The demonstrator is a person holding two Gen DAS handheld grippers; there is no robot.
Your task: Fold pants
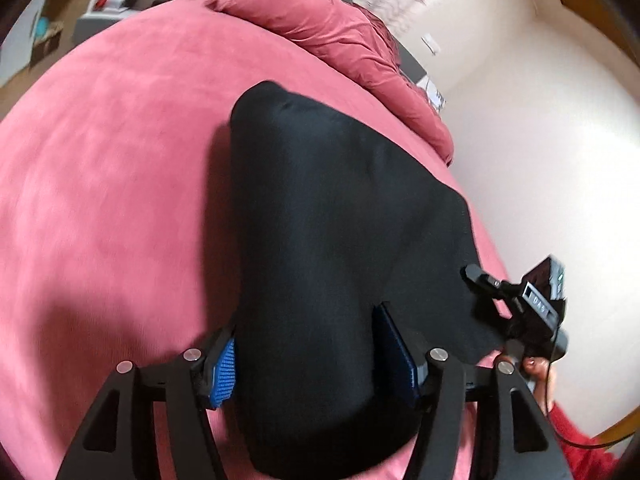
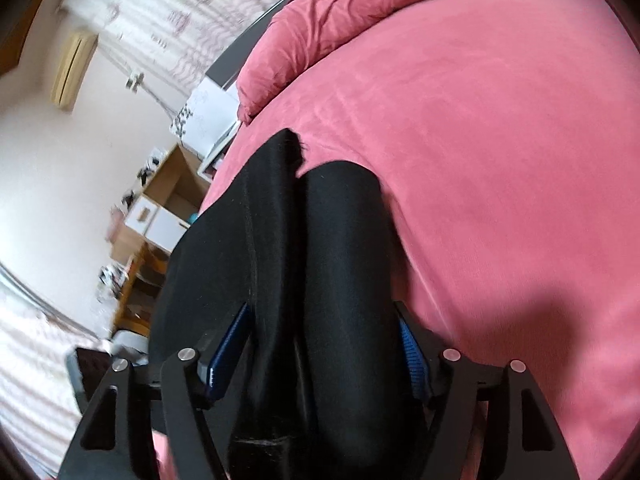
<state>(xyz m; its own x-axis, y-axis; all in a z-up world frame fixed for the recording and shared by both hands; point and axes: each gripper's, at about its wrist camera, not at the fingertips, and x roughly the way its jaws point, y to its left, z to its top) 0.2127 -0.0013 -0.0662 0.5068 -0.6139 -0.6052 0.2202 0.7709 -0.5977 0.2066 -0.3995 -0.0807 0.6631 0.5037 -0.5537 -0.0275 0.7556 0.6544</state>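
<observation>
Black pants (image 1: 340, 220) lie folded lengthwise on a pink bed cover (image 1: 100, 180), stretching away from me near the bed's right edge. My left gripper (image 1: 310, 360) straddles the near end of the pants. Its blue pads (image 1: 224, 372) stand apart beside the cloth, so it is open. In the right wrist view the pants (image 2: 320, 240) show two stacked layers with a seam between them. My right gripper (image 2: 320, 354) is open too, with the cloth between its pads (image 2: 412, 356). The right gripper (image 1: 520, 300) also appears at the pants' right edge in the left wrist view, a hand (image 1: 532, 364) holding it.
A bunched pink duvet (image 1: 340, 40) lies at the far end of the bed (image 2: 500, 160). Beyond the bed's edge stand wooden shelves (image 2: 168, 200) and a white box (image 2: 208, 116) against a pale wall. A red sleeve (image 1: 580, 448) is at the lower right.
</observation>
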